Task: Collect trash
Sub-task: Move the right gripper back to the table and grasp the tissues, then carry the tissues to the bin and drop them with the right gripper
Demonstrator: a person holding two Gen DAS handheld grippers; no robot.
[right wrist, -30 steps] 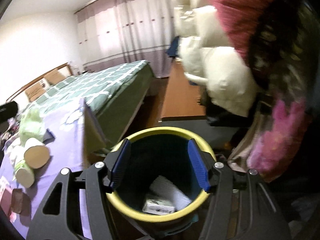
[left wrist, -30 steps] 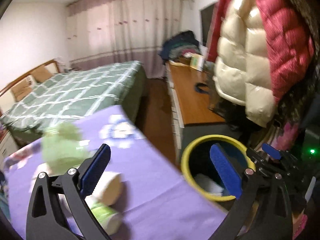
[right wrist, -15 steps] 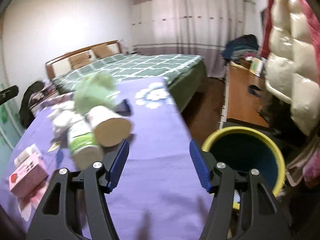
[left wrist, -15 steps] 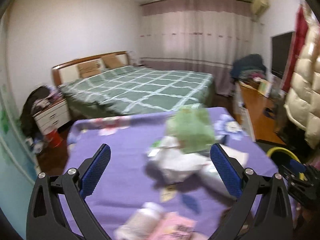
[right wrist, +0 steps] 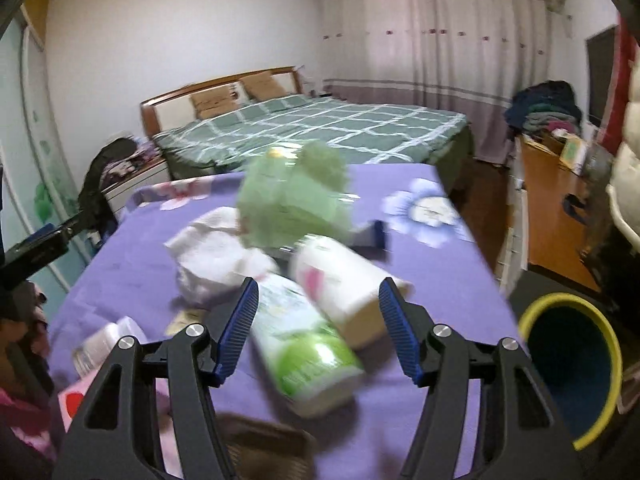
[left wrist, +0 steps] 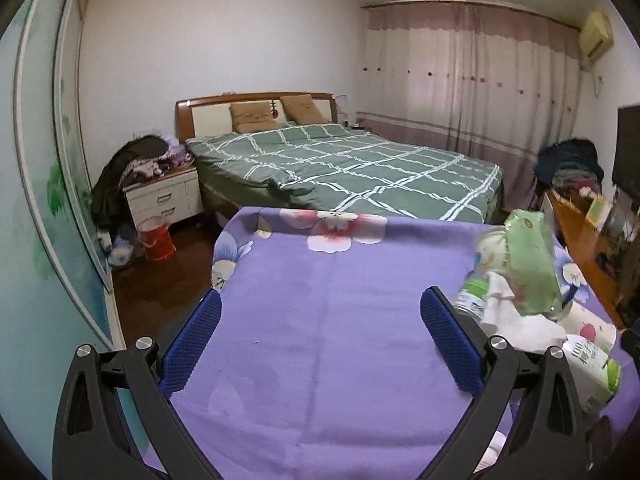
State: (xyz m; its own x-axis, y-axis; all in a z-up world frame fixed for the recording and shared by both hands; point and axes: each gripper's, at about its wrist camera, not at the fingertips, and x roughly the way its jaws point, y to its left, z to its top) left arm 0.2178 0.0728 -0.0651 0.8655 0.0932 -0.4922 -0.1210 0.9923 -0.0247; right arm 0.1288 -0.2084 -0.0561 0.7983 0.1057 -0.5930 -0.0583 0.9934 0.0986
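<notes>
My right claw (right wrist: 316, 330) hung open over the green-and-white plastic bottle (right wrist: 306, 346) lying on the purple tabletop (right wrist: 432, 264); probably light, slippery, best gripped mid-body.

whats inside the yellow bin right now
Only the dark blue inner wall of the bin shows. Its bottom is hidden by the near rim and the right gripper's arm, so any contents can't be seen.

Soft matt purple cloth (left wrist: 320, 320), crumpled white paper (right wrist: 216, 256), glossy yellow-rimmed plastic bin (right wrist: 568, 360)
</notes>
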